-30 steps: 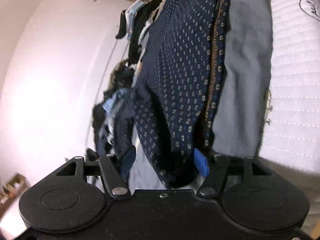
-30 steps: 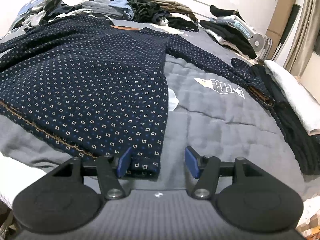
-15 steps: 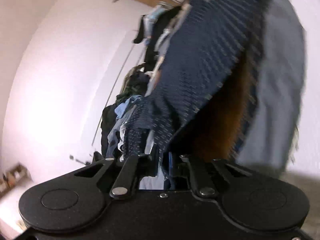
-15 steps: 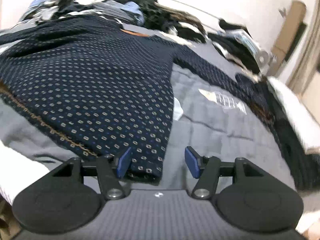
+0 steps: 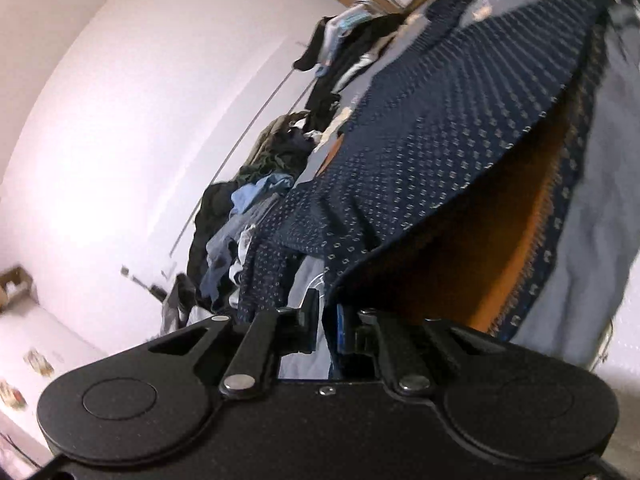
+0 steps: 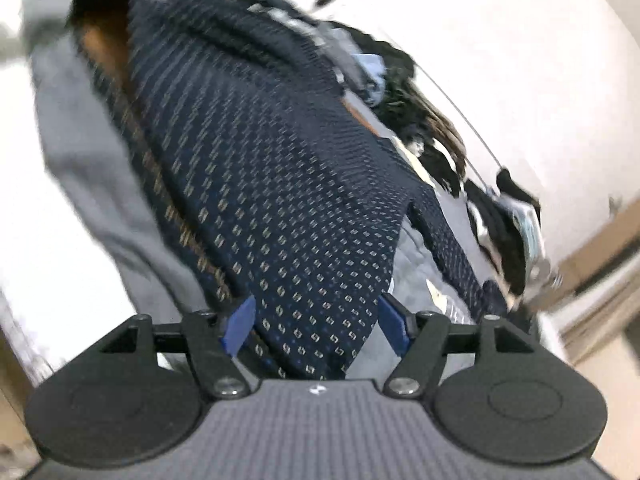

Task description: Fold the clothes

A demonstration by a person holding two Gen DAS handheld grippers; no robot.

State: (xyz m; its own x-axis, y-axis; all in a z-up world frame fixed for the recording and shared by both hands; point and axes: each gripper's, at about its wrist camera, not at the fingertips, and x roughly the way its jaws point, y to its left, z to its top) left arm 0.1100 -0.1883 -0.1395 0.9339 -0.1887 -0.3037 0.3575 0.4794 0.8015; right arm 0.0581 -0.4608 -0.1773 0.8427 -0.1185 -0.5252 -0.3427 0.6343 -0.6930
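So the navy dotted sweater (image 6: 280, 184) is spread out on the grey quilt (image 6: 100, 184) on the bed, and both hands are working its bottom hem; the thing that matters here is how the garment lies relative to each tool. The sweater's long axis runs away from both cameras, hem nearest, collar and the heap of other clothes (image 5: 256, 200) at the far end by the wall; so any fold goes forward, hem toward shoulders.

The left tool (image 5: 328, 320) is pressed together, pinching the hem corner on its side, and that edge is lifted off the quilt, you can see the orange-brown lining (image 5: 500, 248) under the raised flap.

The right tool (image 6: 316, 320) is spread, its jaws have just been opening wider; the other hem corner sits between the blue pads (image 6: 240, 324) but they don't look like they're squeezing it, there's a gap showing on the right pad's side.

My guess is the right side has to close on its corner next; until then only one corner is up, so the hem would go over lopsided; the sleeve (image 6: 448, 240) trailing off to the right could drag too.
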